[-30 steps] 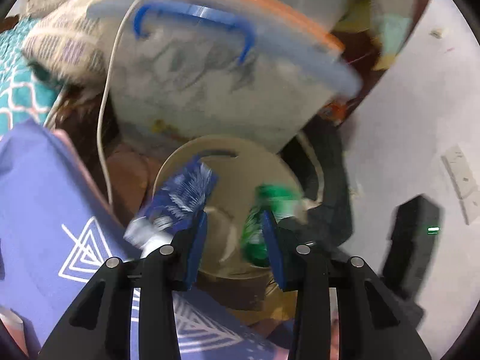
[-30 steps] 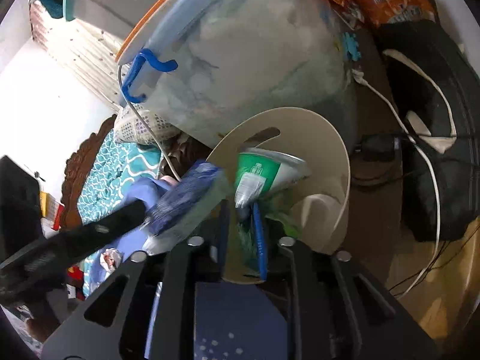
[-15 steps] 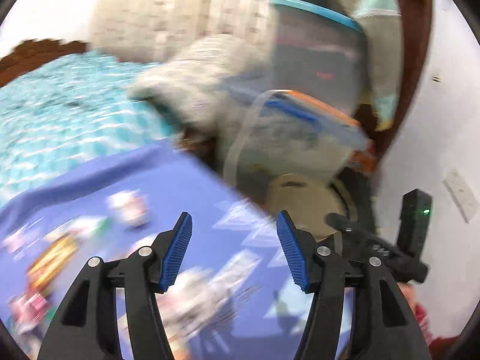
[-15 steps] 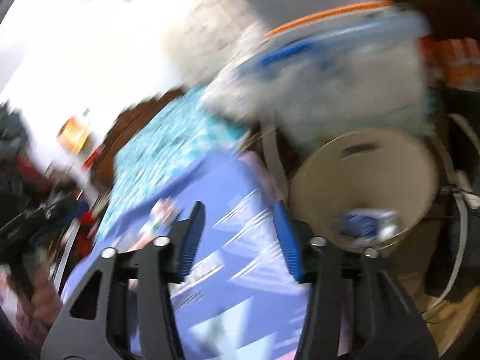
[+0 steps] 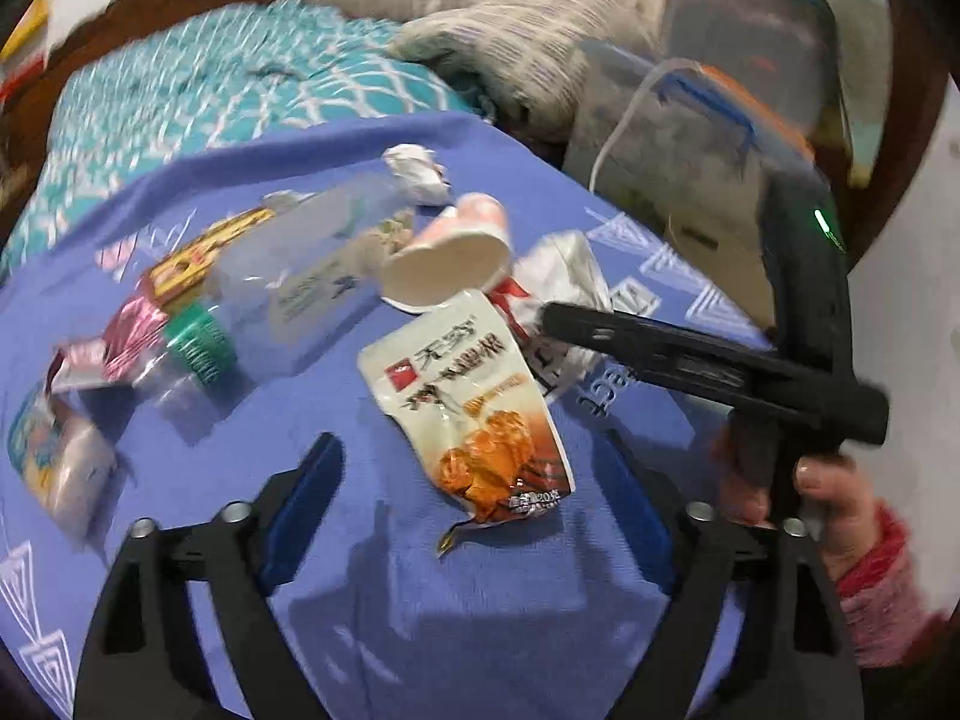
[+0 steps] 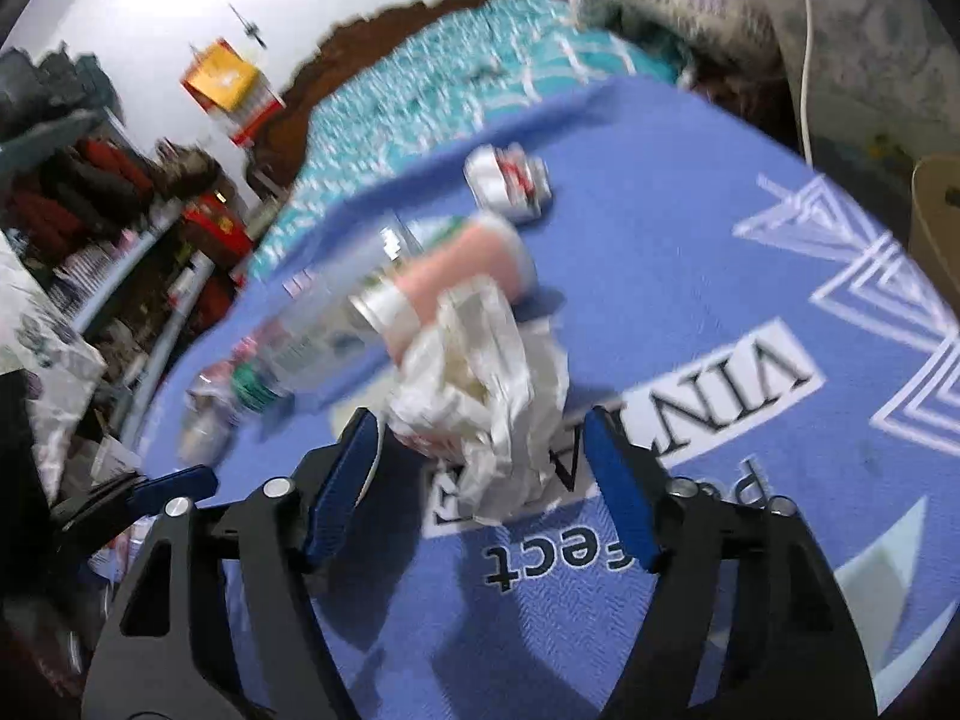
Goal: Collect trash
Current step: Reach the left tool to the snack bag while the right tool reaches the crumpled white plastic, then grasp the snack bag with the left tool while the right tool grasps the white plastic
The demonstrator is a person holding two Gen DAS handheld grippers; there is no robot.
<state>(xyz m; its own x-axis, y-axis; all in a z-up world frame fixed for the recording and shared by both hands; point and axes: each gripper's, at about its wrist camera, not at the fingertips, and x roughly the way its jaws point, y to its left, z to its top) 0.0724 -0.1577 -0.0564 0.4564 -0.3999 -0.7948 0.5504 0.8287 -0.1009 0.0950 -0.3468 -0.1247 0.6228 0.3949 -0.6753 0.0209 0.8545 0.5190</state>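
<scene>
Trash lies on a blue cloth [image 5: 252, 180]. My left gripper [image 5: 474, 492] is open and empty, its jaws on either side of a white and orange snack pouch [image 5: 474, 408]. Beyond lie a pink paper cup [image 5: 450, 252], a clear plastic bottle with a green cap [image 5: 288, 282] and crumpled wrappers [image 5: 414, 171]. My right gripper [image 6: 486, 468] is open around a crumpled white wrapper [image 6: 486, 384], not closed on it; it also shows in the left wrist view [image 5: 564, 276]. The right gripper's body crosses the left wrist view at the right [image 5: 708, 366].
The beige trash bin's rim [image 6: 936, 222] shows at the right edge of the right wrist view. A teal patterned bed cover [image 5: 198, 84], a pillow [image 5: 516, 30] and a lidded plastic storage box [image 5: 708, 120] lie behind the cloth. More wrappers [image 5: 54, 450] sit at the left.
Both grippers let go of their trash over the bin, opened, then swung back from the bin to the blue cloth and now hover over new pieces of trash.
</scene>
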